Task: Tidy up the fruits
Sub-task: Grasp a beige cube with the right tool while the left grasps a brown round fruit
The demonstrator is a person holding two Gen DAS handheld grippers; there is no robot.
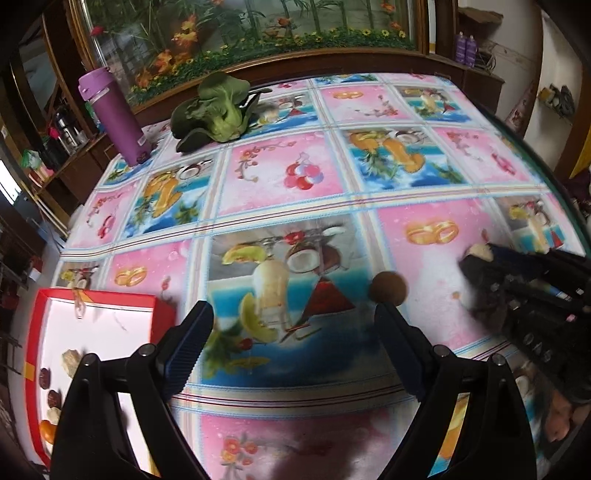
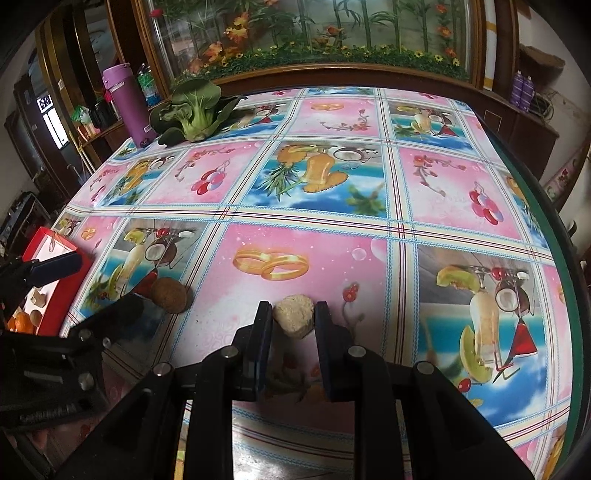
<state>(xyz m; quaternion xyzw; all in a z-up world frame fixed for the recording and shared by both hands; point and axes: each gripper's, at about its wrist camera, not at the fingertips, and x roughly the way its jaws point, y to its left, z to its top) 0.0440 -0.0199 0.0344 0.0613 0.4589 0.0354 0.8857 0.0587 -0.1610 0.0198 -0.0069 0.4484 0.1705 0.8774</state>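
Observation:
My right gripper is shut on a pale beige lumpy fruit, held just above the table; the fruit also shows at its tips in the left wrist view. My left gripper is open and empty over the cloth. A round brown fruit lies on the table just past its right finger; it also shows in the right wrist view. A red box with a white inside holds several fruits at the left, also in the right wrist view.
A bok choy and a purple bottle stand at the table's far left. The table edge curves along the right. A flowered glass cabinet stands behind the table.

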